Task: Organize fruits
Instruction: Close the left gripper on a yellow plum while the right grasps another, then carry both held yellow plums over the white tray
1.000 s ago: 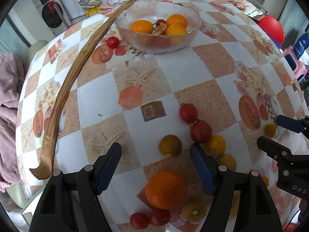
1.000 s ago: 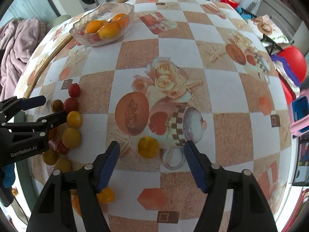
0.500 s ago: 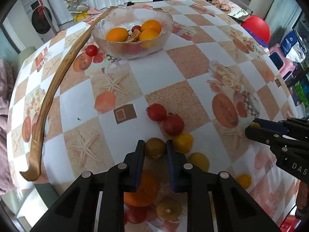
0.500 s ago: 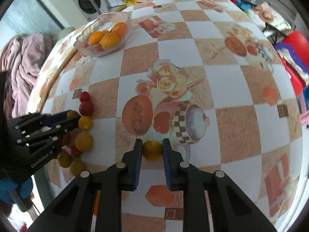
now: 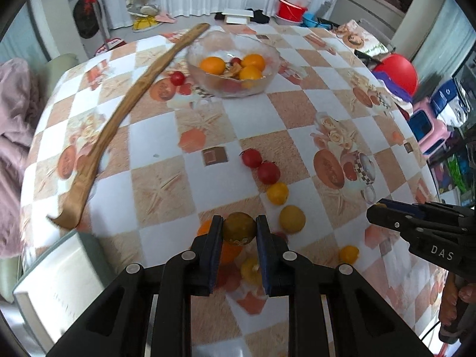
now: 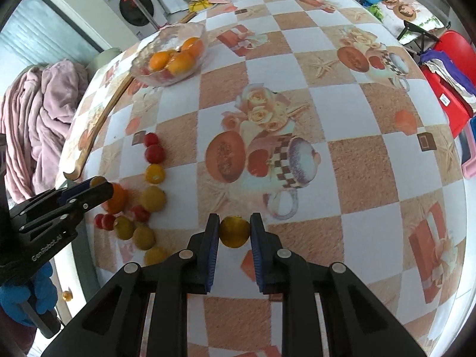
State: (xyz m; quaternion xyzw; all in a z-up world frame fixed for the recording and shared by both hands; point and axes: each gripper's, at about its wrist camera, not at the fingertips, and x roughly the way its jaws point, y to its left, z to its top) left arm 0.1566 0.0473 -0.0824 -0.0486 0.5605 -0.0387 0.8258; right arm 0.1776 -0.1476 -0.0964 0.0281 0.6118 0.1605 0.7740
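Black left gripper [image 5: 239,232] and right gripper [image 6: 235,233]; blue ribbed pads; silver rivets; white lettering; blue glove [image 6: 17,300].

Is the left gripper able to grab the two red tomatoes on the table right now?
Probably not yet: the left gripper is shut on a dark yellow-green tomato. The two red tomatoes lie unblocked ahead, but it must drop that one first.

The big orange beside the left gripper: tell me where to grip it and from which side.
Grip the orange across its widest middle, coming from above. It is round, so no side is better by shape, but small fruits such as a yellow one and a red one crowd it on the table, and the left gripper hangs over it, shut on a fruit.
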